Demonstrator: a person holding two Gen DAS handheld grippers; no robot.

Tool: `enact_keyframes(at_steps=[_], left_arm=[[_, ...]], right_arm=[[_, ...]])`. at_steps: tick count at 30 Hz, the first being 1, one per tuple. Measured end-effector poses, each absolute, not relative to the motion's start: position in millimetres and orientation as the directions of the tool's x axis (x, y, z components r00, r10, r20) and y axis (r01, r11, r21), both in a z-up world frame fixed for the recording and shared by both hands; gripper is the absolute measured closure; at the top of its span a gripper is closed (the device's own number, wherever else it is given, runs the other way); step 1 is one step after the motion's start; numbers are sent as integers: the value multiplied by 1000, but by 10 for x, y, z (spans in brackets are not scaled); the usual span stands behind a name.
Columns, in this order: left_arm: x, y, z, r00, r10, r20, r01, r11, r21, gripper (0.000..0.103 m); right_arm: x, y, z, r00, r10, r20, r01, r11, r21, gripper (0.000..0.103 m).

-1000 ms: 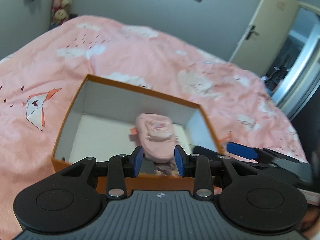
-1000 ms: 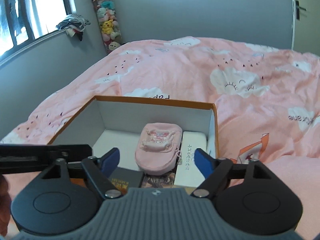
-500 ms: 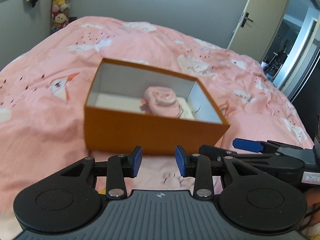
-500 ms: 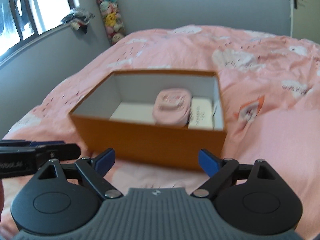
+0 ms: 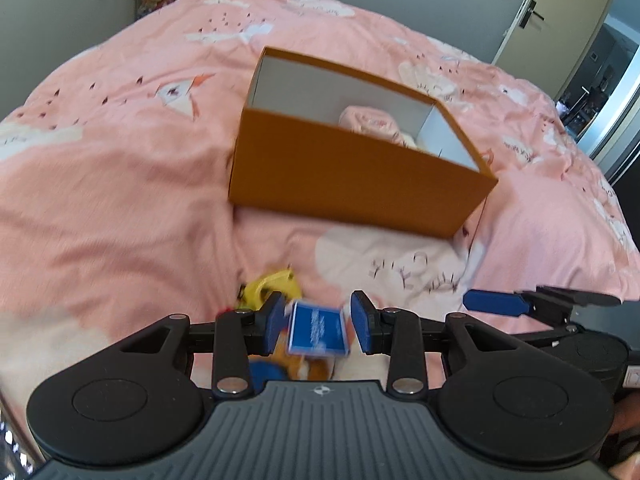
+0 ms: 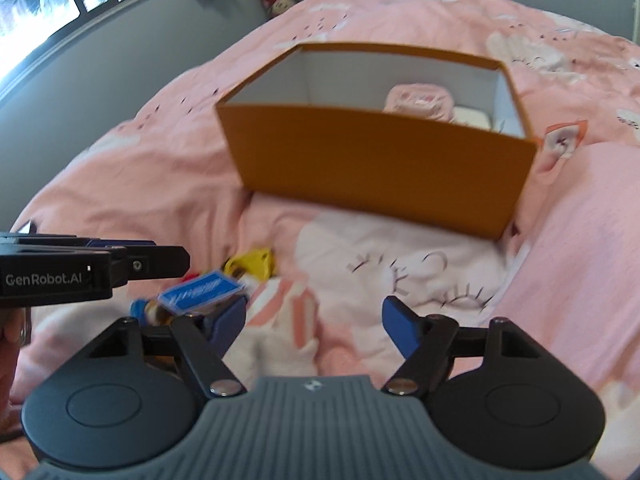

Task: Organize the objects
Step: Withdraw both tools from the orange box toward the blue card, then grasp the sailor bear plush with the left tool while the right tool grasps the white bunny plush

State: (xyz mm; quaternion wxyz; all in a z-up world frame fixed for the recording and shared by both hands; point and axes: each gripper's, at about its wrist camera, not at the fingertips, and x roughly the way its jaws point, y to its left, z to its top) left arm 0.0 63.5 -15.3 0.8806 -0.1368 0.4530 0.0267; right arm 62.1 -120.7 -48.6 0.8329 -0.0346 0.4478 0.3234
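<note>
We see an orange box point(image 5: 352, 176) standing open on the pink bedspread point(image 5: 120, 184), white inside. In it sits a pink pouch point(image 6: 418, 102) toward the right, and just beside that, against the right wall, a white item point(image 6: 472, 116) that we cannot identify, since the near wall hides most of it.

In front of the box, well apart from it, loose things lie on the cover: a blue card point(image 5: 318, 330), a yellow toy point(image 5: 272, 286) and a pink-and-white striped piece point(image 6: 288, 312).

Our left gripper point(image 5: 318, 324) has its jaws part spread with the blue card between them; the blur leaves us unsure whether the pads touch it. Our right gripper point(image 6: 314, 320) is wide and closing, over the striped piece, gripping nothing.
</note>
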Motion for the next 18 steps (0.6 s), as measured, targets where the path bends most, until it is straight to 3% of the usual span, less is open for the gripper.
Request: enact_keyframes(at_steps=[4,6,14,18], left_arm=[[-135,671,-229,554,-101,-826,-175,957,-234,62],[-180,693,-268,548,-107,-830,-182,953,-242,62],[-181,679,-276,543,-104,-833,-165,960,-227,59],[-200,709,-265,523,-107,-846,-155,964,-217,57]], right_arm=[[537,-1125,-537,347,506,-790,-608,763,221,42],[510,-1082,-577,316,509,-801,-625,746,228,45],[407,-849,-704,221,514,-829,-702,674,231,43],[333,-734,-781,184,490,-852,-743,637,206,29]])
